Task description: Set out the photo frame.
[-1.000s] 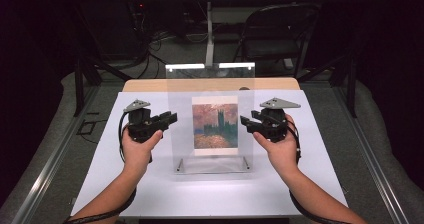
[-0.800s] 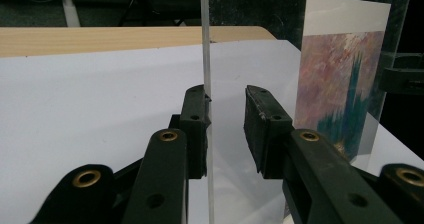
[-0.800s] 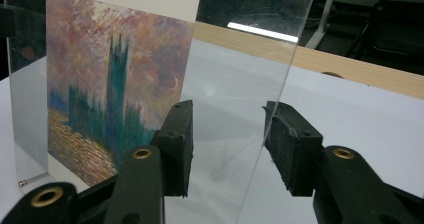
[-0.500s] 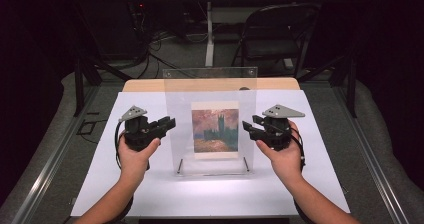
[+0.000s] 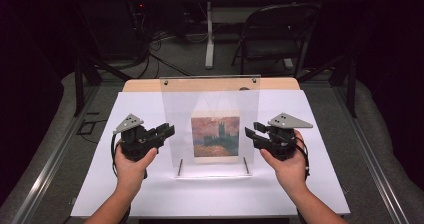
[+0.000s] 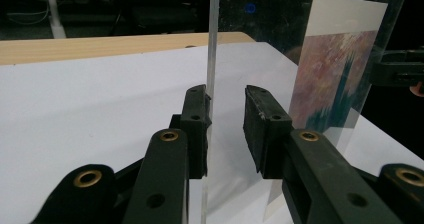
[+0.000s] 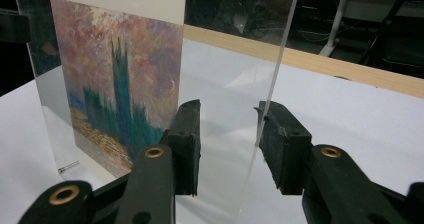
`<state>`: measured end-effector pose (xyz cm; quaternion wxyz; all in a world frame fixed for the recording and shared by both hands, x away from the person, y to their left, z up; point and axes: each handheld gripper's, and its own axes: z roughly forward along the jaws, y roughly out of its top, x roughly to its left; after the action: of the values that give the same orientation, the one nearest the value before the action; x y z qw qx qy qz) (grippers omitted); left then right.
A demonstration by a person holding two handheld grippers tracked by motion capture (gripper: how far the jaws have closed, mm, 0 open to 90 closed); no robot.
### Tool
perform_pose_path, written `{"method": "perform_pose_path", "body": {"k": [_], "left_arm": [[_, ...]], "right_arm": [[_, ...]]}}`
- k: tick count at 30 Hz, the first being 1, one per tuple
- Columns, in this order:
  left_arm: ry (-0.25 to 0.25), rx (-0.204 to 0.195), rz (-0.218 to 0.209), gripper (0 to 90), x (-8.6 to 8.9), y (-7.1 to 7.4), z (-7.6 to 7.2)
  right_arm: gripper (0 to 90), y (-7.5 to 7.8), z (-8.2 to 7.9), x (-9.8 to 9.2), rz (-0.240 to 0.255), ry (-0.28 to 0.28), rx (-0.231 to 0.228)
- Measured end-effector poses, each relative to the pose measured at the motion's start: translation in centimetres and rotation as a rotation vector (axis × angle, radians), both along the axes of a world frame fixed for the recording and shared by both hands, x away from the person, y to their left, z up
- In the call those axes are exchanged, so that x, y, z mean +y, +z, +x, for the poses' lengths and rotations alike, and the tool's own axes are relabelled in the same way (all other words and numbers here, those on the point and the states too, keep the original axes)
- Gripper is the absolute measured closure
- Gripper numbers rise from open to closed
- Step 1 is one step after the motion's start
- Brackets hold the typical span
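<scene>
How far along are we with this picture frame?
Done: the clear frame stands upright on the white sheet, print inside. In hand: left claw and right claw straddle its side edges; the right's jaws have just been closing, not yet pinching. Left: a firm grip, probably a lift.

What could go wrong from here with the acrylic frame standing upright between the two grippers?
1. The clear acrylic picture frame stands upright on two thin metal pins; a sideways nudge could tip it.
2. The left gripper touches the panel edge with one pad only, so closing may push it askew.
3. The right gripper, jaws just closing, straddles the edge with gaps; grip may slip.
</scene>
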<state>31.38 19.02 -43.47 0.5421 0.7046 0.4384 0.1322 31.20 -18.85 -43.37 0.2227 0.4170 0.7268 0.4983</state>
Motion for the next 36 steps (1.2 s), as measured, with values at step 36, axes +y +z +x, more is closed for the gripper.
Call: {"method": "perform_pose_path", "body": {"k": [36], "left_arm": [[-0.074,-0.022,0.016,57.8,-0.3,-1.2,-2.1]], "right_arm": [[55.4,-0.8,-2.1,-0.6,0.050,0.064,-0.004]]}}
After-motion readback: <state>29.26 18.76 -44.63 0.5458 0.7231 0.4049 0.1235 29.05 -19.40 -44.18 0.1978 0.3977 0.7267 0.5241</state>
